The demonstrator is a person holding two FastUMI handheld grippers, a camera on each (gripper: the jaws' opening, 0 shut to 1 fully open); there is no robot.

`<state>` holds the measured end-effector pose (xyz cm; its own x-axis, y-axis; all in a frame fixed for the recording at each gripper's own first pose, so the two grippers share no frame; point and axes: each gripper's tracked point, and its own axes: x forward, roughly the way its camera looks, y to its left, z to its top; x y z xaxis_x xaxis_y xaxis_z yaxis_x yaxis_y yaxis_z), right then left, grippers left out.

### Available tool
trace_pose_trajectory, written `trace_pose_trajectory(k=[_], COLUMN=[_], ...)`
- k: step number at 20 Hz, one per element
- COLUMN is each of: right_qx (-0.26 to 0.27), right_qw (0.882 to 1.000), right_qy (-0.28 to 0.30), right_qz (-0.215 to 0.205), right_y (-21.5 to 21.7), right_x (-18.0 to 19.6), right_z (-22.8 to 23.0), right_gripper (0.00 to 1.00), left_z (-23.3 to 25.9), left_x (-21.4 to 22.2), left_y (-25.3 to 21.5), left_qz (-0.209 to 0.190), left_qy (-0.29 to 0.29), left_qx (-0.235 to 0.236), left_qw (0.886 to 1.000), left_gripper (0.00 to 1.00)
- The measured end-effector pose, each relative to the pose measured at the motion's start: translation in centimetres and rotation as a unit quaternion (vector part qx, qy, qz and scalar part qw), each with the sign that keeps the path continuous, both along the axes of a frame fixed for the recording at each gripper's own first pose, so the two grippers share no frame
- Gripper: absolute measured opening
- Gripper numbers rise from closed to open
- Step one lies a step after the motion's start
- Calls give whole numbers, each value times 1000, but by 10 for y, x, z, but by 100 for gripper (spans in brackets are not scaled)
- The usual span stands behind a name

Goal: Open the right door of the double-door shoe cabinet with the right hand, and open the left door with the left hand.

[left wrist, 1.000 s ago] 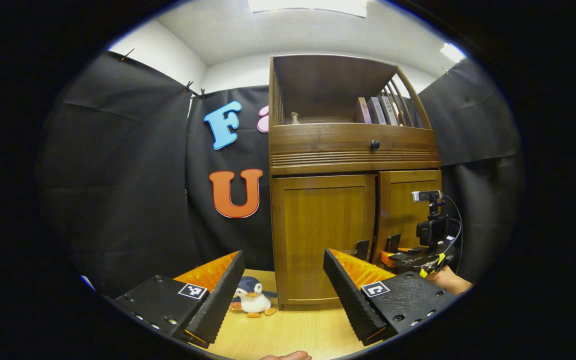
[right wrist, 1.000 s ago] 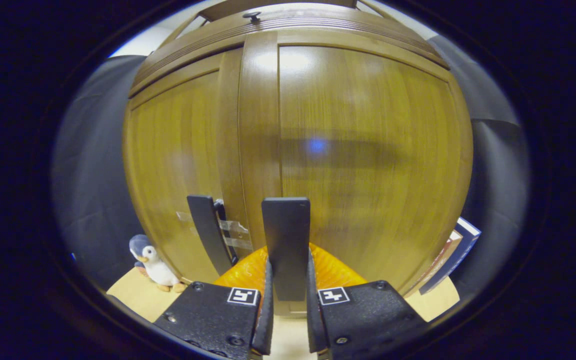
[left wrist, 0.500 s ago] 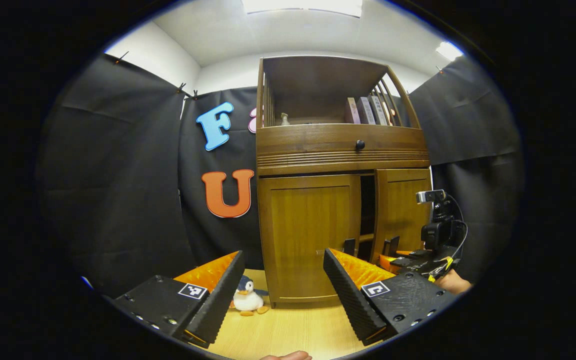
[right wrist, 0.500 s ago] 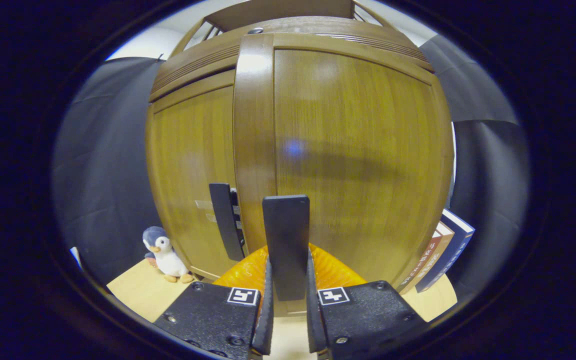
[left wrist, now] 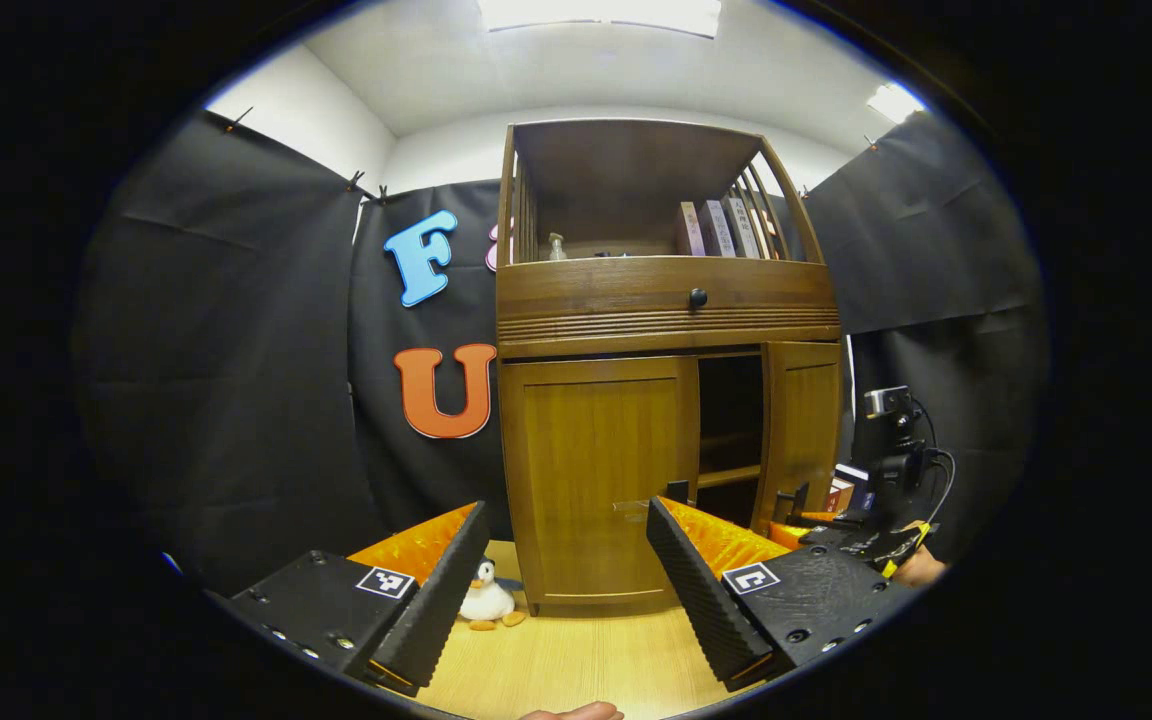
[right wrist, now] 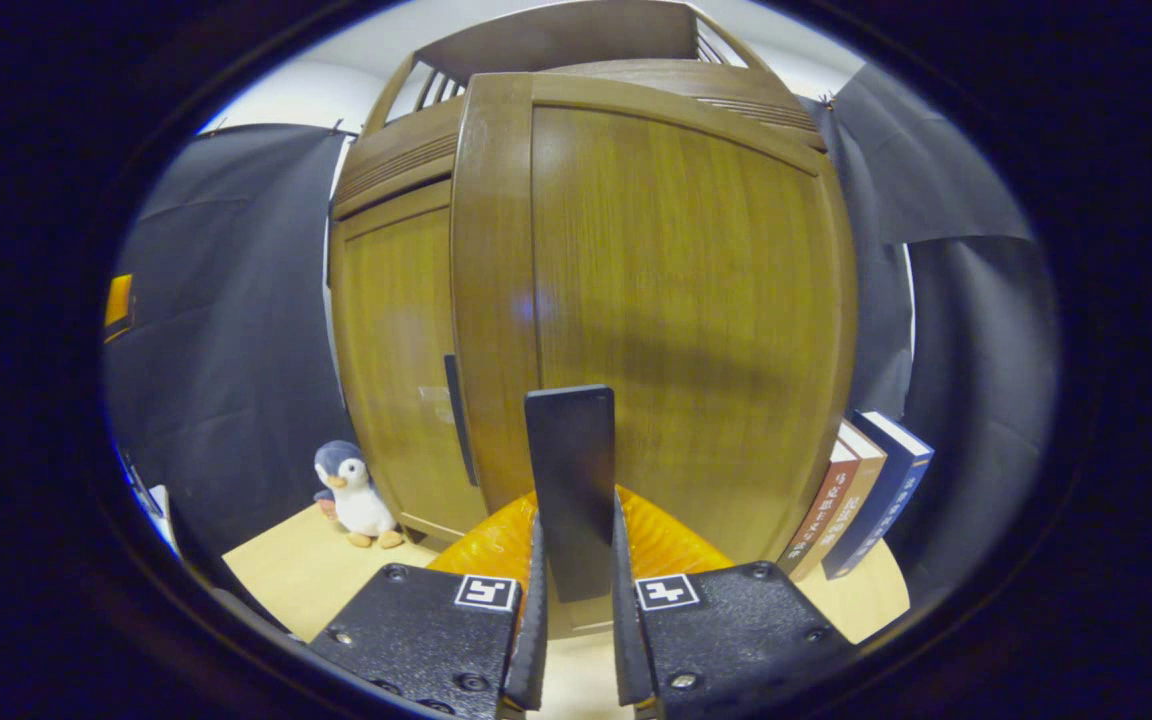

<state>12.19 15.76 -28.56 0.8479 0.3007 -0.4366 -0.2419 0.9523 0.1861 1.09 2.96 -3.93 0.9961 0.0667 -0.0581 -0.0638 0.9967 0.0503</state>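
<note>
The wooden shoe cabinet (left wrist: 666, 320) stands ahead. Its left door (left wrist: 596, 470) is closed, with a dark handle tab (left wrist: 678, 490) at its inner edge. The right door (left wrist: 801, 430) stands swung outward, baring a dark interior with a shelf (left wrist: 731, 440). My left gripper (left wrist: 566, 508) hangs open in front of the left door, well short of it and holding nothing. In the right gripper view, my right gripper (right wrist: 576, 520) is shut on the right door's handle tab (right wrist: 570, 470), with the right door (right wrist: 676, 300) close ahead. The left door (right wrist: 396, 370) lies beyond it.
A toy penguin (left wrist: 484, 602) sits on the wooden floor (left wrist: 576, 660) by the cabinet's left corner. Books (right wrist: 866, 500) lean beside the cabinet's right side. A drawer knob (left wrist: 698, 297) and an upper shelf with books (left wrist: 716, 228) sit above the doors. Black cloth walls surround the booth.
The right door has swung from nearly closed to clearly open, drawn by my right gripper on its handle. My left gripper stayed open while the cabinet drifted left and farther off.
</note>
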Motion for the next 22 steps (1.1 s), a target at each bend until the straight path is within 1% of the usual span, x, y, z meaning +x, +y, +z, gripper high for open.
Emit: trace_pose_trajectory(k=[7,12,13,15,16,19,22], right_qx=[-1,-5,-6,-12,-17,-32,-54], right_qw=[1000,1000,1000,1000,999,998,995], right_qy=[-11,-12,-12,-14,-17,-21,-24], right_qz=[1,-11,-14,-23,-28,-46,-77], right_y=[-29,-61,-67,-79,-86,-109,-139], right_x=[-33,-55,-58,-65,-67,-76,-80], right_z=[5,10,10,11,12,12,11], right_gripper=[30,30,28,28,29,26,22], left_z=[-1,-1,-3,-5,-7,-11,-12], left_x=[-4,-6,-7,-10,-9,-9,-7], left_y=[-18,-31,-35,-40,-42,-48,-53], left_qz=[-12,-23,-25,-29,-31,-34,-37], left_qy=[1,1,1,1,2,6,8], left_qx=[5,-1,-2,-2,-2,-2,-6], left_qw=[1000,1000,1000,1000,1000,999,999], left_gripper=[96,96,96,96,96,96,96])
